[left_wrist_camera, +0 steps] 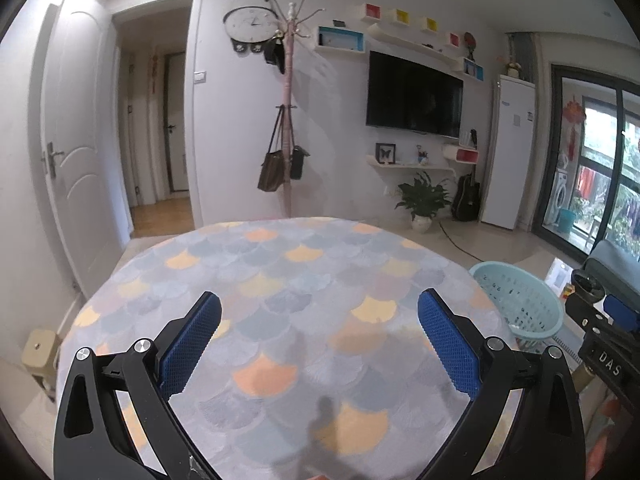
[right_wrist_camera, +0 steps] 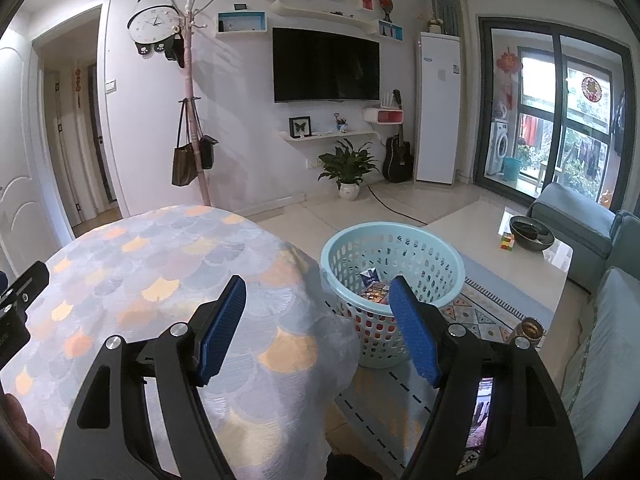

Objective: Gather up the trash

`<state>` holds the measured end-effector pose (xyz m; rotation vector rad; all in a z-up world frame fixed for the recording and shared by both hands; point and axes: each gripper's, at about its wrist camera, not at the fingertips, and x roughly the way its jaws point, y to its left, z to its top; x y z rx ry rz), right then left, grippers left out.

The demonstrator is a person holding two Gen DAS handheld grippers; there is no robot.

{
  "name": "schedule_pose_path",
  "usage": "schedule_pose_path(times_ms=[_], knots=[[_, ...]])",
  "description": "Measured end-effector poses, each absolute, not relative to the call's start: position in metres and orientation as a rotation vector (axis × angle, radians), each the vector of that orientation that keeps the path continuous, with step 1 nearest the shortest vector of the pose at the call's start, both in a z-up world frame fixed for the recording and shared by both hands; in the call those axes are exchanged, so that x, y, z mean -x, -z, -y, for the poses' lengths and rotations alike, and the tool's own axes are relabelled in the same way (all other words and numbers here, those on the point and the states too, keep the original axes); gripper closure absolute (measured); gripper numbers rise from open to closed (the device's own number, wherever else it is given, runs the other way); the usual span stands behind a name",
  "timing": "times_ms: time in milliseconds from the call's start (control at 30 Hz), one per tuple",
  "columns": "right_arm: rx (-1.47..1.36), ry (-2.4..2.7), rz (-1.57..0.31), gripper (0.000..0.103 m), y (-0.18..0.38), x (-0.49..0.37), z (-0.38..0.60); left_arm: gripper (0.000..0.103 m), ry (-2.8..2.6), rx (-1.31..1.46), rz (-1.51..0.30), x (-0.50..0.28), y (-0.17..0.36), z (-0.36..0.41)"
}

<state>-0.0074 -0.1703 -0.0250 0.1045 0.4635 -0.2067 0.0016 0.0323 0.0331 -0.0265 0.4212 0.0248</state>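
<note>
Trash (right_wrist_camera: 374, 286): few packets in one basket (right_wrist_camera: 394, 236)

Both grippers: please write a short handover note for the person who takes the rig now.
Left gripper: open, empty, above the table.
Right gripper: open, empty, near the table edge beside the basket.
Basket stands on the floor, right of the table; some packets lie inside.
Done: no trash shows on the visible tabletop.
Left: check spots outside both views for more trash.

left gripper (left_wrist_camera: 319, 344) | right gripper (right_wrist_camera: 316, 330) — black arms, blue ridged pads, silver screws
</note>
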Motion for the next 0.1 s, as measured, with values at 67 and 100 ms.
schedule_pose_path(times_ms=[67, 100], knots=[[-0.102, 0.198, -0.463, 0.033, 0.022, 0.009, 0.166, 0.007, -0.037, 0.028, -0.425, 0.004, -0.035, -0.042], [-0.100, 0.194, -0.460, 0.033, 0.021, 0.010, 0.164, 0.007, -0.044, 0.025, -0.424, 0.007, -0.037, -0.046]])
